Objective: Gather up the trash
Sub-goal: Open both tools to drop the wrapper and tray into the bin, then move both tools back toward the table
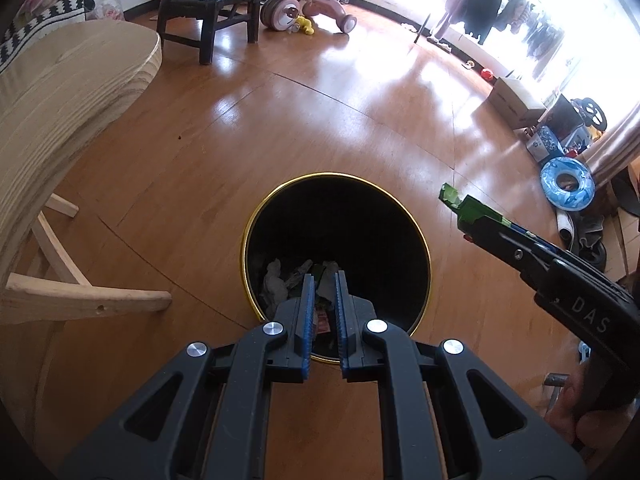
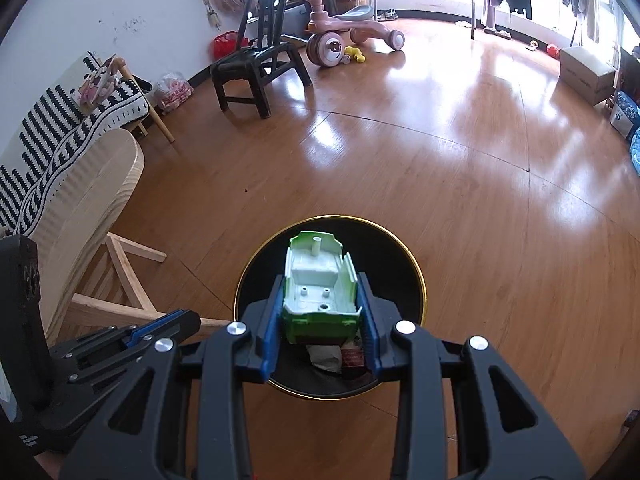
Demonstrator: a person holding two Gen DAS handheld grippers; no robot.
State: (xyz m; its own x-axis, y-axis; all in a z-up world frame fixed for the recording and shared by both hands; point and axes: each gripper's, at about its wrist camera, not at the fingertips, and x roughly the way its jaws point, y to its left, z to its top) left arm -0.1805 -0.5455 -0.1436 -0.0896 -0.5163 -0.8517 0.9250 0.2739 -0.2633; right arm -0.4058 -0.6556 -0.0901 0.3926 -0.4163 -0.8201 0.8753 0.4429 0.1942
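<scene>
One black bin (image 2: 408,264) with a gold rim stands on the wooden floor (image 2: 460,168); both views look down into it; at its bottom lie several crumpled scraps of paper (image 1: 276,282) and wrappers, too jumbled to count. Two hand-held grippers are in view. The right hand-held gripper (image 2: 320,312) is clamped on one piece of trash, a broken green-and-white plastic toy shell (image 2: 318,284), gripped by its two side walls between the blue pads (image 2: 270,332); the shell hangs directly above the bin's opening, hollow side facing the camera; in the left wrist view the same right hand-held gripper (image 1: 476,220) reaches in from the right, angled up and to the left, with the green shell (image 1: 466,206) sticking out past its tips, beside the bin's right rim (image 1: 428,256); part of the person's hand (image 1: 568,412) shows at the lower right, wrapped around the handle. The left hand-held gripper (image 1: 323,308) points down over the near edge of the bin; its fingers stand slightly apart with nothing between them, so the trash in the bin shows through the gap; in the right wrist view the left hand-held gripper (image 2: 176,322) lies low at the left, pointing toward the bin. One pale wooden bench (image 1: 72,92) sits to the left of the bin; farther back stand one dark wooden chair (image 2: 256,68) and one pink tricycle (image 2: 344,28); one cardboard box (image 2: 586,72) rests near the bright window.
</scene>
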